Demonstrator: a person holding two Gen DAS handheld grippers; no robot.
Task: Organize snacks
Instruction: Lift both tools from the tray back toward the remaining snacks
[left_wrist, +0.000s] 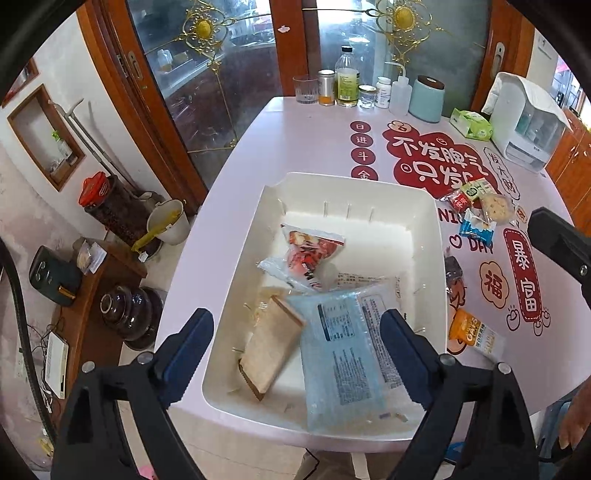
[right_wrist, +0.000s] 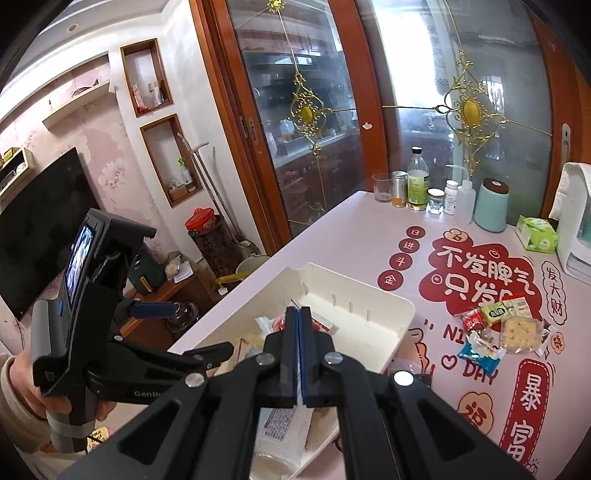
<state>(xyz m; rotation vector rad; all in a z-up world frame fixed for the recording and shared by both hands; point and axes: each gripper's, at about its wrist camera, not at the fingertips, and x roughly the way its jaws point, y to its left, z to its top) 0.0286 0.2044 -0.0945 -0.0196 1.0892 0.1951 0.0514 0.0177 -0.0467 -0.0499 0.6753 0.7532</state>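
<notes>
A white bin (left_wrist: 424, 206) sits on the pink table and holds a light blue packet (left_wrist: 343, 362), a tan bread slice packet (left_wrist: 271, 350) and a red and white snack bag (left_wrist: 310, 251). My left gripper (left_wrist: 297, 347) is open and empty, fingers spread over the bin's near end. My right gripper (right_wrist: 298, 325) is shut with nothing between its pads, above the bin (right_wrist: 369, 306). Loose snacks lie to the right of the bin: a cracker pack (left_wrist: 495, 205), a blue pack (left_wrist: 476, 223), an orange pack (left_wrist: 467, 328). The cracker pack also shows in the right wrist view (right_wrist: 521, 330).
Bottles, a glass (left_wrist: 306, 88) and a teal canister (left_wrist: 426, 98) line the table's far edge by the glass doors. A white appliance (left_wrist: 524, 122) and green tissue pack (left_wrist: 471, 123) stand at the far right. Pots and a low shelf sit on the floor to the left.
</notes>
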